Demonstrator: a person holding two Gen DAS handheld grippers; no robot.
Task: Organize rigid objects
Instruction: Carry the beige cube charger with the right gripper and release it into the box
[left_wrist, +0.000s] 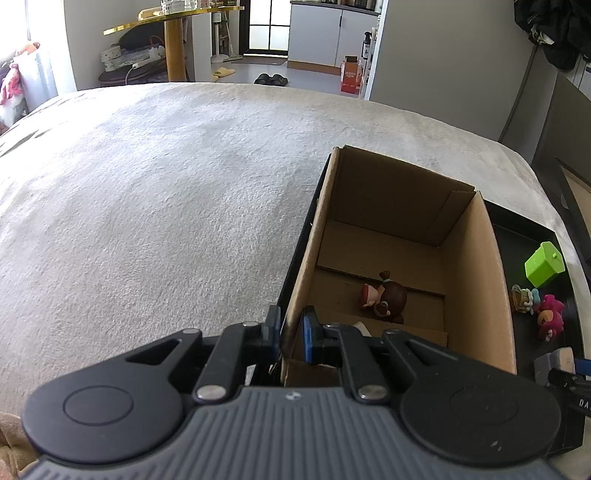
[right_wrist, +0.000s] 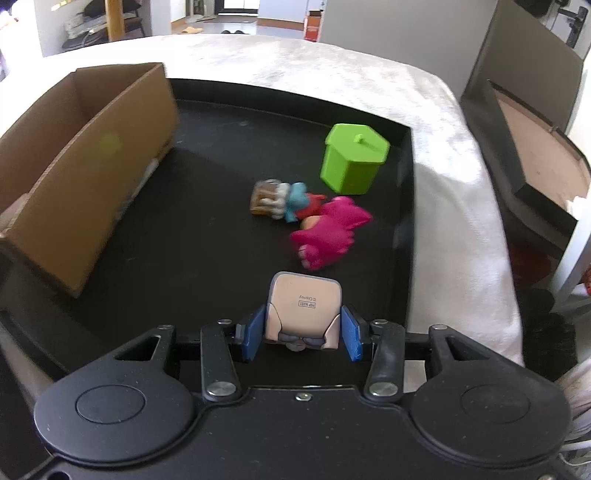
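on the black tray (right_wrist: 400, 229), the right gripper (right_wrist: 302, 334) pinches a hard, light beige plastic figurine (right_wrist: 303, 308) across its flat sides (glossy, maybe slippery); the left gripper (left_wrist: 290, 332) clamps the brown cardboard box (left_wrist: 491, 280) wall.

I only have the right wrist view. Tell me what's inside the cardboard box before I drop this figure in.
Observer: One brown-haired figurine lies on its side on the box floor, near the middle.
Operator: Confirm the box is steadied.
Observer: The left tongs are shut on the cardboard box at its side wall, one pad inside, one outside.
Operator: Tell me where there's room.
Observer: The floor beyond the figurine, toward the far wall, is bare.
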